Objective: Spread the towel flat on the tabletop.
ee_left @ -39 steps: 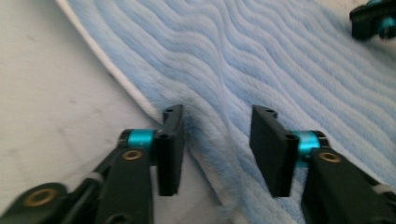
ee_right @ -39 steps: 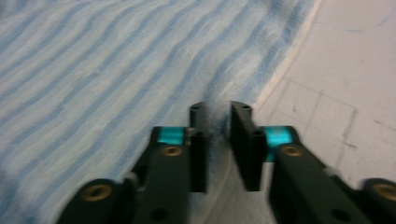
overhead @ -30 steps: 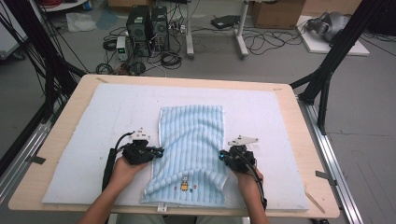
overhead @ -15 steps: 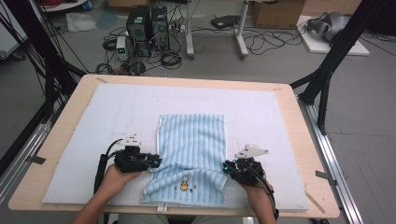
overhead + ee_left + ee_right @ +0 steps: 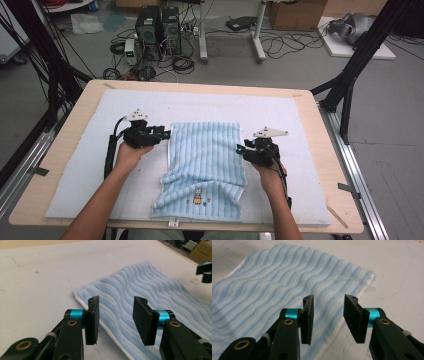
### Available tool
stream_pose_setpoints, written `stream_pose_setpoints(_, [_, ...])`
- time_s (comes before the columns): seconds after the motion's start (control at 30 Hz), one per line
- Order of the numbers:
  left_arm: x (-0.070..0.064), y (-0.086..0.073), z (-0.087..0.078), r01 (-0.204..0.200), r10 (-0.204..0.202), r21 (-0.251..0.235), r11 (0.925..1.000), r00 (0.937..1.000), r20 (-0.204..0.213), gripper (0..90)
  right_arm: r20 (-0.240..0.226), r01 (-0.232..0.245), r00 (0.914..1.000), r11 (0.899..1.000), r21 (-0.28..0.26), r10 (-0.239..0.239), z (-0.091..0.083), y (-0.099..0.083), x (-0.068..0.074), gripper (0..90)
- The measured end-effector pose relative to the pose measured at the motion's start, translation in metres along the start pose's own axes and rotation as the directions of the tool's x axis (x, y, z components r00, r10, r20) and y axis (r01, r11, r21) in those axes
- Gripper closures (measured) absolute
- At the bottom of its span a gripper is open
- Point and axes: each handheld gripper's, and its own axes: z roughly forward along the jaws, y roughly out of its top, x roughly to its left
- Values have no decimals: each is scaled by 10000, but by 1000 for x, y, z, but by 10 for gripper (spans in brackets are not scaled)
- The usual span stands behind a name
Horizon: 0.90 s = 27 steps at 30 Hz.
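I have both tongs standing apart at the two long sides of the striped blue towel (image 5: 207,165), which lies on the white mat (image 5: 80,170) covering the tabletop (image 5: 65,130), roughly midway between the left and right edges and reaching close to the near edge.

Left tongs (image 5: 165,134): jaws wide, holding nothing, at the towel's left side near its far corner. Right tongs (image 5: 239,149): jaws wide, holding nothing, at the towel's right side, slightly nearer to me than the left pair. I judge this placement to be deliberate: each pair faces a side hem, so the two could take opposite edges together and fold or straighten the cloth evenly.

The far part of the towel lies flat. The near part is bunched into a diagonal ridge, with a small embroidered motif (image 5: 198,196) below it. I take that as the part not yet in order.

What each view adds:
- The high view gives the layout: the towel's full outline, the rumpled near end, and both hands (image 5: 131,152) coming in from the near edge. It does not resolve the jaw gap well.
- The left gripper view shows the left tongs (image 5: 116,315) clearly open over the white-bound hem, with the towel (image 5: 155,295) running away from them and the other gripper at the right margin. I cannot tell whether the jaw tips touch the cloth.
- The right gripper view shows the right tongs (image 5: 329,315) open astride the opposite hem, and the towel's (image 5: 274,285) far corner lying flat on the mat.
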Motion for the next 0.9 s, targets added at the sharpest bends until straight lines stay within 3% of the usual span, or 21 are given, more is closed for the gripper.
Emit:
stream_pose_setpoints(0.2, [18, 11, 29, 122, -107, 351, 9993, 9990, -444, 588, -109, 30, 9999, 10000, -39, -30, 8, 5, -3, 599])
stream_pose_setpoints(0.33, [24, 10, 47, 32, 8, 662, 9978, 9982, -607, 573, -156, -41, 9999, 10000, -16, 41, 8, 4, -5, 595])
stream_pose_setpoints(0.4, [25, 9, 55, -103, 175, 803, 9967, 9958, -896, 555, -136, -25, 9999, 10000, -11, 25, 9, 4, -7, 595])
stream_pose_setpoints(0.57, [26, 3, 71, -433, 656, 1339, 9901, 9839, -1663, 555, 1, -151, 9999, 9999, 57, 151, 12, 5, -12, 581])
stream_pose_setpoints(0.67, [21, 3, 73, -830, 1128, 1443, 9860, 9706, -2126, 677, 69, -180, 9998, 9998, 105, 179, 16, 8, -15, 592])
stream_pose_setpoints(0.73, [19, 3, 74, -968, 1276, 1482, 9842, 9683, -2147, 817, 128, -120, 9998, 9996, 239, 117, 20, 11, -17, 591])
stream_pose_setpoints(0.8, [20, 5, 75, -644, 959, 1415, 9878, 9688, -2284, 852, 165, -110, 9998, 9996, 249, 106, 24, 15, -19, 583])
stream_pose_setpoints(0.87, [25, 7, 73, -376, 723, 1197, 9921, 9510, -3007, 857, 241, -157, 9996, 9994, 296, 150, 26, 19, -20, 579])
stream_pose_setpoints(0.9, [28, 8, 72, -277, 589, 1025, 9944, 9470, -3157, 857, 312, -101, 9995, 9996, 253, 93, 28, 22, -21, 579])
